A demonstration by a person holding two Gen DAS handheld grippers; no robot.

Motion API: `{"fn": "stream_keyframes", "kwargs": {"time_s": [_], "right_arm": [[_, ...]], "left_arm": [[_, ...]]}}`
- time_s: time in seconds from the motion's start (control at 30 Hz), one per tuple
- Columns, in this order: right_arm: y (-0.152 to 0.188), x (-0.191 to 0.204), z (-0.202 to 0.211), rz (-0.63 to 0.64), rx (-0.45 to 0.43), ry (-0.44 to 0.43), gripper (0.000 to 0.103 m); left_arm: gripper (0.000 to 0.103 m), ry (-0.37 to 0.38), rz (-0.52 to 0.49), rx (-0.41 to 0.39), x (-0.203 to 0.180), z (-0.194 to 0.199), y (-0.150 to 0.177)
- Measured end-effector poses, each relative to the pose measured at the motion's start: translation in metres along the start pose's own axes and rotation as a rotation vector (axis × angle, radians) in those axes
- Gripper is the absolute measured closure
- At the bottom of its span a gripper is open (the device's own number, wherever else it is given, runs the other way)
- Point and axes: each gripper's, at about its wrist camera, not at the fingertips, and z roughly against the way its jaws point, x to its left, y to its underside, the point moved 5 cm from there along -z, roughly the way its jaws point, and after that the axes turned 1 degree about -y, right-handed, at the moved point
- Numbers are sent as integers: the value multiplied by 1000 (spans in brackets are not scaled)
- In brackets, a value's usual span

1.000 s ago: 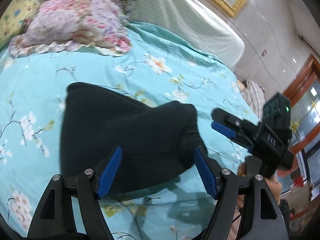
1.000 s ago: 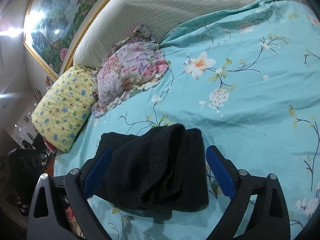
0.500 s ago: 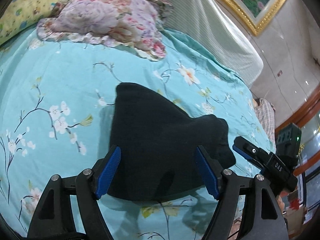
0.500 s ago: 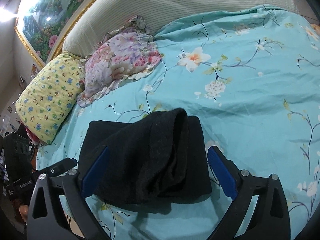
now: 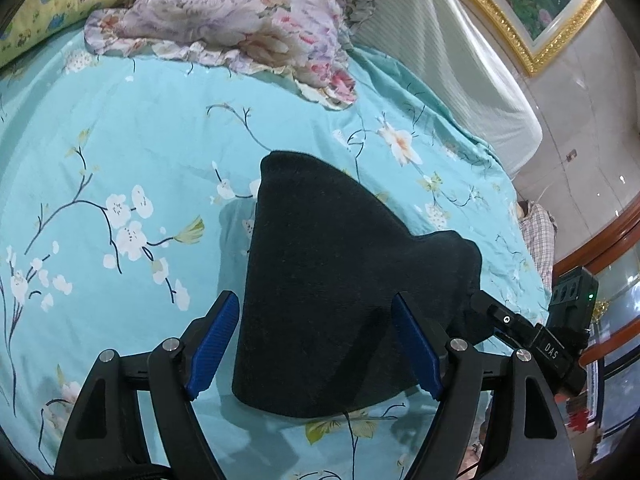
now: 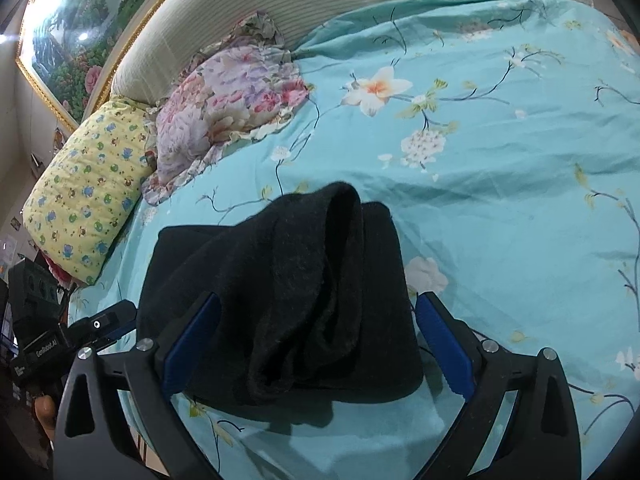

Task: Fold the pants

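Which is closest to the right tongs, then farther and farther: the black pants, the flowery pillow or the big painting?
1. Black pants, lying right between the open right tongs.
2. Flowery pillow, up the bed to the left.
3. Painting, on the wall behind the headboard, far left.

The yellow pillow is cut off by the frame's edge — the pants' inner layers seem hidden.
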Motion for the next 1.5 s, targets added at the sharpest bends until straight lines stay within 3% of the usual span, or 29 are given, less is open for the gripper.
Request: {"fn": "stream_keyframes", "kwargs": {"time_s": [0.2, 0.27, 0.3, 0.33, 0.43, 0.6, 0.73, 0.83, 0.87, 0.93, 1.1, 1.33, 1.5], "right_arm": [[7, -17, -18, -38, 55, 19, 5], [9, -24, -21, -73, 62, -20, 6], [9, -25, -20, -77, 54, -31, 12], [9, -26, -19, -75, 52, -40, 24], [10, -29, -21, -84, 72, -64, 38], [10, -36, -17, -104, 59, -102, 53], [11, -44, -15, -139, 52, -143, 58], [12, -42, -14, -133, 47, -151, 58], [11, -42, -14, -135, 45, -155, 58], [11, -41, -14, -135, 40, -161, 58], [10, -35, -11, -122, 31, -175, 61], [0, -16, 0, -89, 2, -201, 64], [-10, 4, 2, -51, -6, -221, 64]], "left_arm": [[24, -6, 11, 28, 2, -14, 1], [24, -7, 22, 40, 4, -20, 1], [23, -5, 28, 47, 6, -23, 1], [23, -3, 36, 55, 7, -27, 1], [22, -1, 46, 72, 8, -36, 2], [17, -4, 43, 88, 6, -46, 1], [16, -27, 24, 86, 3, -55, -2], [25, -31, 8, 84, 1, -62, -6], [39, -12, 7, 89, -1, -63, -6], [45, -10, 6, 87, -1, -62, -6], [69, 13, -16, 59, -7, -50, -8], [74, 31, -33, 24, -13, -26, -15], [74, -8, -71, -38, -10, -1, -23]]}}
